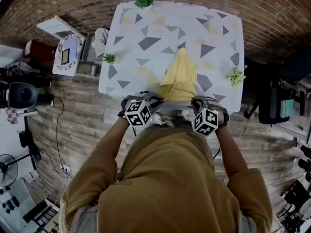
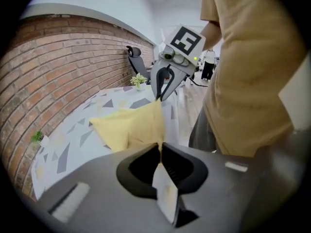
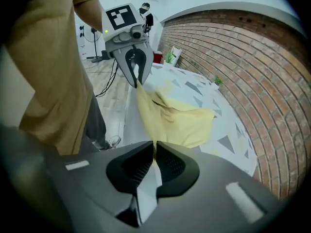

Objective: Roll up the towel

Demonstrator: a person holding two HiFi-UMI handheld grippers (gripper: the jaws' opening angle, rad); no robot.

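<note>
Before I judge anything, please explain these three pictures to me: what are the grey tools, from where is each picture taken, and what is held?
There is no robot. A person holds a two-jaw tool, a gripper, in each hand. The head view looks down from a camera on the person's head. It shows the left gripper and the right gripper, each with a marker cube, at the near edge of the table. The other two pictures come from a camera on each gripper, looking along its jaws. On the table lie a yellow towel and three small plants. Each gripper is shut on a near corner of the towel.
</note>
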